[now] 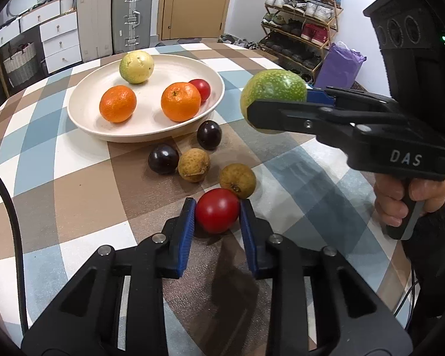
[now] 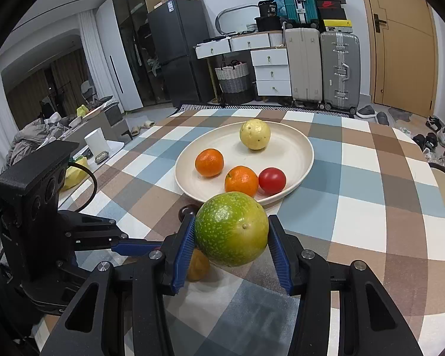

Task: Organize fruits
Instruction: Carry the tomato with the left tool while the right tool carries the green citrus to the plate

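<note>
While the left gripper (image 1: 217, 214) has its blue pads pinched on the red tomato (image 1: 217, 210), low at the worktop (image 1: 83, 178) well short of the plate (image 1: 83, 118), lift straight up first — a brown longan (image 1: 237, 180) touches the tomato on its plate side. Between tomato and plate lie another longan (image 1: 193, 165) and two dark plums (image 1: 163, 158). The right gripper (image 2: 231, 238) clasps a green speckled fruit (image 2: 231, 228) in the air, right of the plate — keep clear of it.
</note>
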`<action>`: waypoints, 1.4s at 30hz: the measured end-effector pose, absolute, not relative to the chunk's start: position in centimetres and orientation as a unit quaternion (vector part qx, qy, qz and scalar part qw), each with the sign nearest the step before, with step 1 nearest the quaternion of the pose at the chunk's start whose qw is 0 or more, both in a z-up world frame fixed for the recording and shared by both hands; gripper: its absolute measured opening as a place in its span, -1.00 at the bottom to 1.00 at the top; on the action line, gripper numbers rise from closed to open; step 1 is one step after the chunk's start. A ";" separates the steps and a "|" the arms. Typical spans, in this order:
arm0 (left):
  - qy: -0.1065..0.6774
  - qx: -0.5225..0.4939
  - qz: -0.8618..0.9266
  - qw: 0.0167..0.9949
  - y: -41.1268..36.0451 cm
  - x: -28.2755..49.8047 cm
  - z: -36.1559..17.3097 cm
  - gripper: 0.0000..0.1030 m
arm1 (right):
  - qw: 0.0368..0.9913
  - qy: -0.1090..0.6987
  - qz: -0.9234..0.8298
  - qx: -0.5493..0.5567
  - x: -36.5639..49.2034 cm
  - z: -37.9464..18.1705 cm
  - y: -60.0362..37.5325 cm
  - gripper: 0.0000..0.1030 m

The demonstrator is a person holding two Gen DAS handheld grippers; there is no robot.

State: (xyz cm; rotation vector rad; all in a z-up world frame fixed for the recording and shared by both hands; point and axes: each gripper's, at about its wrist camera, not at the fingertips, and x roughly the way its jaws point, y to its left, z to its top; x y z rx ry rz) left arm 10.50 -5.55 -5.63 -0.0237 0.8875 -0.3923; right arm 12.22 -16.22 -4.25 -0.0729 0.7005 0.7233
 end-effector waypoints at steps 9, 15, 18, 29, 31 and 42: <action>0.406 -0.028 -0.183 0.895 -4.4 9.7 -4.5 -0.48 | 0.881 0.330 0.339 -0.026 12.5 -4.2 -16.8 -0.05; 0.388 -0.039 -0.168 0.905 -3.2 9.6 -3.5 -0.48 | 0.884 0.327 0.333 -0.016 12.7 -4.2 -17.2 -0.05; 0.377 -0.051 -0.152 0.912 -2.3 9.7 -3.0 -0.48 | 0.890 0.318 0.327 -0.015 12.7 -4.2 -17.3 -0.05; 0.345 -0.049 -0.114 0.930 -1.4 11.0 -1.4 -0.48 | 0.890 0.319 0.326 0.001 13.4 -3.9 -17.2 -0.05; 0.344 -0.046 -0.112 0.931 -1.4 11.2 -1.4 -0.48 | 0.890 0.319 0.324 0.003 13.6 -3.5 -17.0 -0.05; 0.335 -0.055 -0.084 0.937 -0.3 13.2 -1.1 -0.48 | 0.890 0.327 0.318 0.006 15.0 -2.9 -16.1 -0.05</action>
